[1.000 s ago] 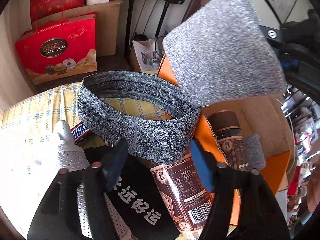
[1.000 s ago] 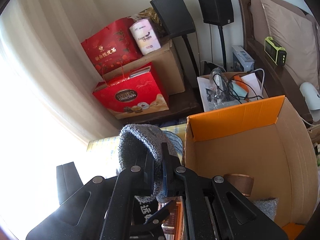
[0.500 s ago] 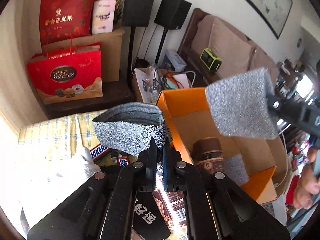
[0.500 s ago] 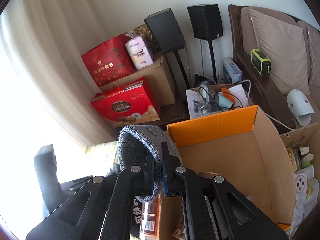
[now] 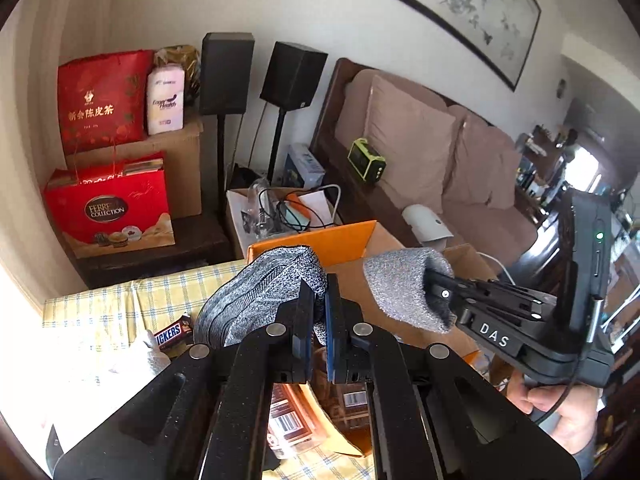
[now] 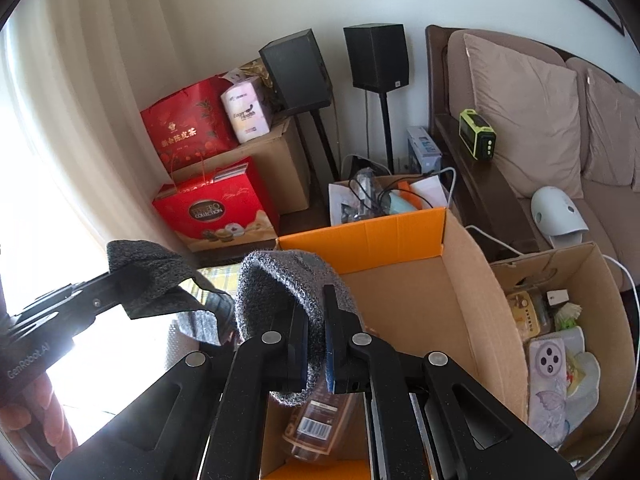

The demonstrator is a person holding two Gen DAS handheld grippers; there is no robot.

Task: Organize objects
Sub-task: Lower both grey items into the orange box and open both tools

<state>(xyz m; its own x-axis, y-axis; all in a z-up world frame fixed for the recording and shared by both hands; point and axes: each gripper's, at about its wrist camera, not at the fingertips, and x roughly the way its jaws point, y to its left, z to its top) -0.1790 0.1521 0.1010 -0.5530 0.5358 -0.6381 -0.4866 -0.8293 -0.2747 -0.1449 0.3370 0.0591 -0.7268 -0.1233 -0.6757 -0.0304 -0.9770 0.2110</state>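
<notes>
My left gripper is shut on a grey knitted band, held in the air above the table. My right gripper is shut on a second grey knitted piece, held over the near left corner of the open cardboard box with orange flaps. In the left wrist view the right gripper shows to the right with its grey piece. In the right wrist view the left gripper shows to the left with its grey band. A brown bottle lies in the box.
A table with yellow checked cloth carries a Snickers bar. A second cardboard box of small items stands right of the orange box. Red gift bags, speakers, a cable box and a sofa stand behind.
My left gripper closed on the grey band and lifted it. Both grippers rose and pulled back from the table and box, so the room behind now fills more of each view.
</notes>
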